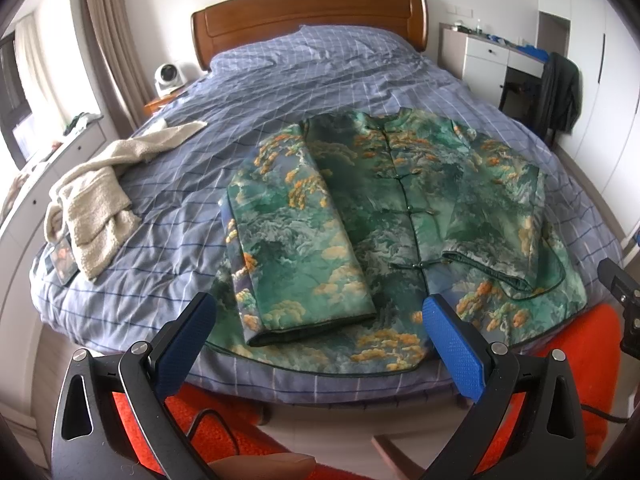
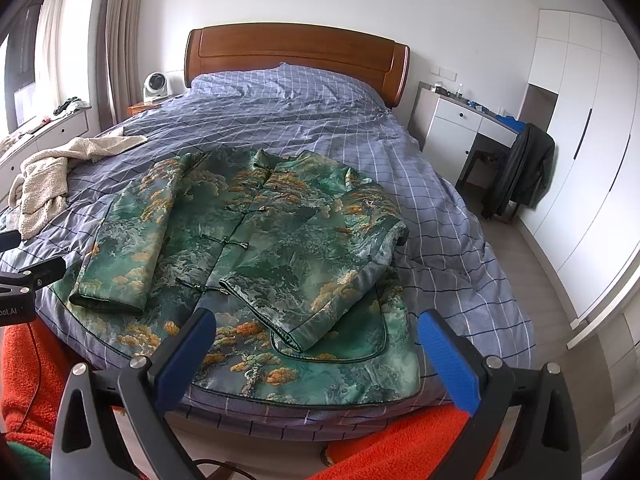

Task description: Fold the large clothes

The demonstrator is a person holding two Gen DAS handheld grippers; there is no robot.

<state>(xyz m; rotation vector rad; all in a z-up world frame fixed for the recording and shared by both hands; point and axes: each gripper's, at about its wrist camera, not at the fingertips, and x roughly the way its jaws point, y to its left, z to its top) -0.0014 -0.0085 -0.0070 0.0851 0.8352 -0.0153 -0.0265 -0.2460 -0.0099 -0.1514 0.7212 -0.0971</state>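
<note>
A green jacket (image 1: 400, 216) with orange cloud pattern and knot buttons lies front-up at the foot of the bed, also in the right wrist view as the same jacket (image 2: 256, 264). Its left sleeve (image 1: 296, 240) is folded down over the front; its right sleeve (image 2: 320, 284) is folded across the front too. My left gripper (image 1: 320, 320) hovers open just short of the hem, with nothing between its blue fingers. My right gripper (image 2: 316, 328) is open as well, above the hem's right half.
A bed with a blue checked cover (image 2: 440, 208) and wooden headboard (image 2: 296, 52). A cream fleece garment (image 1: 96, 196) lies at the bed's left. Orange fabric (image 1: 576, 360) is below the grippers. A white desk (image 2: 460, 128) and a chair with a dark coat (image 2: 520, 172) stand at the right.
</note>
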